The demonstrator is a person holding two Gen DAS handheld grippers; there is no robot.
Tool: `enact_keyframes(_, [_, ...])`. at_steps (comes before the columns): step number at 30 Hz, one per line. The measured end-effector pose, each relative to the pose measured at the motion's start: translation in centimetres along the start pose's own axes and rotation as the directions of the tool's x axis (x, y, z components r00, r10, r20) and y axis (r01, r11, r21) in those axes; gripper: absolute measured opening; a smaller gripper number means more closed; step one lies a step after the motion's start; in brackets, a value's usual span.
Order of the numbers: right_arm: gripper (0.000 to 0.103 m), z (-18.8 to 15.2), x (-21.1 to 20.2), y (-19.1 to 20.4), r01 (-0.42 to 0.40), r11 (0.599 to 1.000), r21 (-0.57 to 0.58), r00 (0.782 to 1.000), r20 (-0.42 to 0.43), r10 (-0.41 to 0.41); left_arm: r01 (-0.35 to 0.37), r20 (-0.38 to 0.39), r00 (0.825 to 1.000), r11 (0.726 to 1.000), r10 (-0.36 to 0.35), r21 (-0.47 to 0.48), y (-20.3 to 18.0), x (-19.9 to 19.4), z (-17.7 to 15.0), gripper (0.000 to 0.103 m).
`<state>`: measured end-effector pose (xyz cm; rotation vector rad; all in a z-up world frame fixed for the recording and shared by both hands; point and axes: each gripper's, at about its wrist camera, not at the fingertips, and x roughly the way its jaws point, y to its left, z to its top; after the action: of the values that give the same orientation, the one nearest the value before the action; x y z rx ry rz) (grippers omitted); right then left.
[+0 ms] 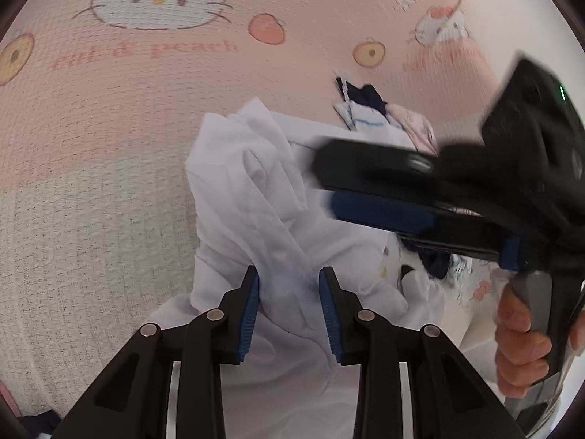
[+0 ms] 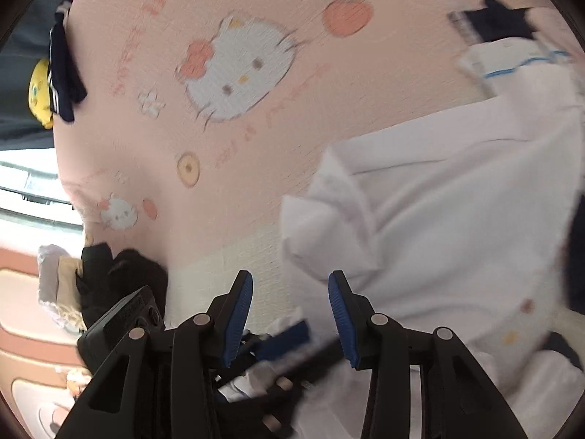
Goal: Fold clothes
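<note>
Up close, from the left wrist, we held the left gripper [image 1: 289,292] clenched on a bunched fold of the white garment [image 1: 252,190], which lay crumpled on the pink cartoon sheet [image 1: 109,102]. Our right gripper [image 1: 329,183] crossed in from the right, blurred, over that cloth. From the right wrist, its fingers [image 2: 237,311] stood apart and released, the white garment [image 2: 438,212] spreading right and far of them.
</note>
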<state>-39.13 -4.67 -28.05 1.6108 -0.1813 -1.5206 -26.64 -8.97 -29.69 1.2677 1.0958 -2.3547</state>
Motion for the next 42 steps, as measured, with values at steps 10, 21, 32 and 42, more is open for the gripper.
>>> enact_keyframes(10, [0.012,0.0,3.3,-0.9,0.091,0.996,-0.004,0.996,0.008,-0.091,0.007,-0.015,1.000,0.999,-0.007,-0.032,0.8,0.4,-0.3,0.029])
enact_keyframes(21, [0.008,0.9,1.8,-4.6,-0.264,0.950,0.168,0.957,0.165,0.237,-0.173,0.016,0.985,0.984,0.173,0.034,-0.9,-2.2,0.3,0.046])
enact_keyframes(32, [0.008,0.8,-2.8,-3.7,-0.470,0.879,0.082,0.846,0.325,0.422,-0.221,0.158,0.966,0.971,0.205,0.091,-3.5,-4.7,3.0,0.046])
enact_keyframes(42, [0.008,0.4,-3.9,-3.9,-0.481,0.872,0.091,0.840,0.333,0.428,-0.139,0.251,0.964,0.974,0.091,0.180,-3.9,-4.1,4.1,0.045])
